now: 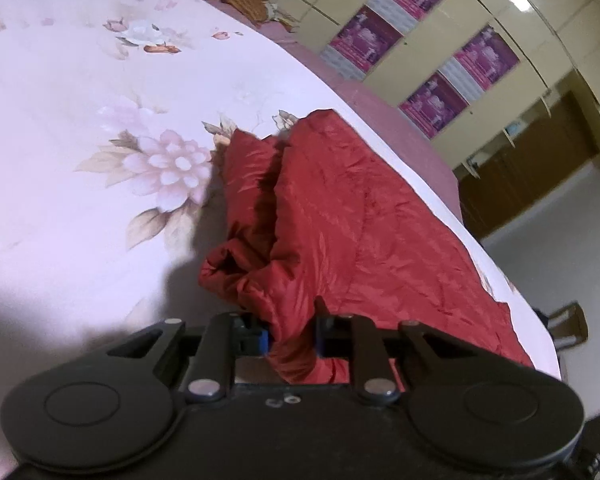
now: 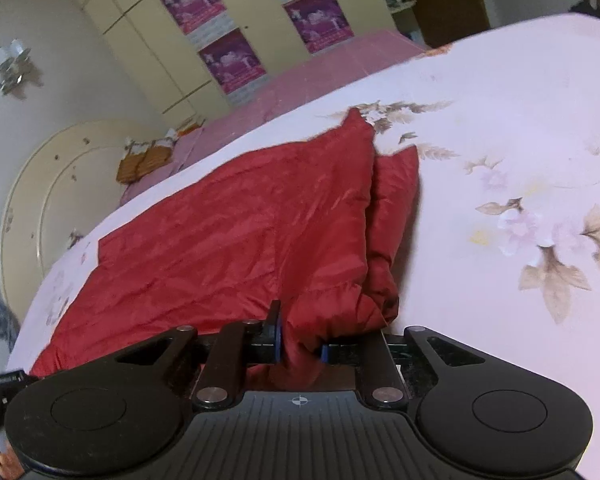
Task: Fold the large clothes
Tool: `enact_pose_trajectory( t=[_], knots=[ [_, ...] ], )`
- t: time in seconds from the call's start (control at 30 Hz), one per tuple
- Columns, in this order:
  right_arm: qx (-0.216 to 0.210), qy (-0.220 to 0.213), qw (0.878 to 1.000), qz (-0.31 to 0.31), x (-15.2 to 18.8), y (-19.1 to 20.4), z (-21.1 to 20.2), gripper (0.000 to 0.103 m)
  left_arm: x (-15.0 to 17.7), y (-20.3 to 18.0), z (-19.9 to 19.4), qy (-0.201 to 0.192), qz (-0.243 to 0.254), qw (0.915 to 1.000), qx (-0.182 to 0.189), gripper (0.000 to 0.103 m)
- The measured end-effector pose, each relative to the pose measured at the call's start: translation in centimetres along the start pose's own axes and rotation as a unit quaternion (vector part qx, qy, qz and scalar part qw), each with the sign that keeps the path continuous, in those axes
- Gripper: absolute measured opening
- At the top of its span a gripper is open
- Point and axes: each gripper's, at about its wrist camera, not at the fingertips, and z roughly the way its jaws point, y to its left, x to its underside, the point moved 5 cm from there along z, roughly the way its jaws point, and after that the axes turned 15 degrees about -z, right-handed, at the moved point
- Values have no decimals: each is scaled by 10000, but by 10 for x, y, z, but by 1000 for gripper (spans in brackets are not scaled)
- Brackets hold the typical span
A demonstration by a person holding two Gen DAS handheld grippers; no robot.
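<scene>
A large red quilted garment (image 1: pixel 340 216) lies partly folded on a floral bedsheet (image 1: pixel 80 120). My left gripper (image 1: pixel 292 340) is shut on a bunched edge of it, lifted slightly off the bed. In the right wrist view the same red garment (image 2: pixel 240 232) spreads away to the left over the sheet (image 2: pixel 520 140). My right gripper (image 2: pixel 302 346) is shut on another bunched edge of it. A folded layer sticks out beside the main panel in both views.
A pink mattress edge (image 1: pixel 380 100) runs behind the sheet. Cream wardrobes with purple posters (image 1: pixel 432 44) stand beyond the bed. An orange patterned cloth (image 2: pixel 144 160) lies near the round headboard (image 2: pixel 40 200). A chair (image 1: pixel 568 324) stands at the bed's side.
</scene>
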Motion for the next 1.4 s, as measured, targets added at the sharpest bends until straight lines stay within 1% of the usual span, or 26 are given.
enact_pose_trajectory(
  t=[0.13,0.3,0.43,0.53,0.63,0.7,0.77,0.8,0.83,0.87,0.9,0.93,0.97,1.0,1.03,1.13,1.23,1.3,1.4],
  knots=[
    [-19,130,9999,-48,33,8,-37,16,26,21,-40,164,228,9996,35,19],
    [71,369,9993,-78,88,18,-82,16,68,63,-83,466,264,9986,-19,19],
    [93,456,9989,55,124,25,-114,16,86,80,-108,561,239,9981,-8,19],
    [110,462,9988,142,142,31,-132,16,92,88,-123,565,218,9982,24,19],
    [140,455,9987,173,154,35,-142,16,98,96,-132,576,158,9982,39,19],
    [181,465,9987,119,159,36,-145,17,102,101,-131,600,213,9980,-16,21],
    [276,431,9987,56,159,37,-145,27,101,106,-127,617,205,9978,-102,28],
    [360,420,9985,27,158,37,-144,36,101,107,-125,609,179,9979,-119,29],
    [421,395,9983,-11,155,39,-145,41,100,108,-124,594,128,9981,-144,34],
    [472,371,9982,-54,153,40,-147,43,100,108,-124,578,42,9982,-168,48],
    [520,355,9980,-84,154,40,-150,46,99,110,-123,576,-70,9981,-218,58],
    [583,331,9977,-106,158,40,-154,52,101,113,-125,568,-146,9980,-220,72],
    [656,293,9973,-130,160,39,-159,56,103,112,-125,549,-184,9982,-175,73],
    [731,260,9969,-160,161,38,-163,66,103,111,-124,551,-166,9982,-160,73],
    [844,222,9960,-195,161,36,-166,73,103,111,-123,565,-145,9982,-145,73],
    [1167,45,9925,-349,156,35,-182,73,105,116,-120,556,-285,9980,-61,73],
    [1360,-219,9887,-592,144,41,-197,73,106,117,-116,503,-366,9981,35,73],
    [1341,-380,9867,-839,133,52,-202,73,107,115,-112,457,-364,9982,116,73],
    [1068,-479,9863,-1165,118,73,-193,73,109,114,-110,366,-409,9983,198,73]
  ],
)
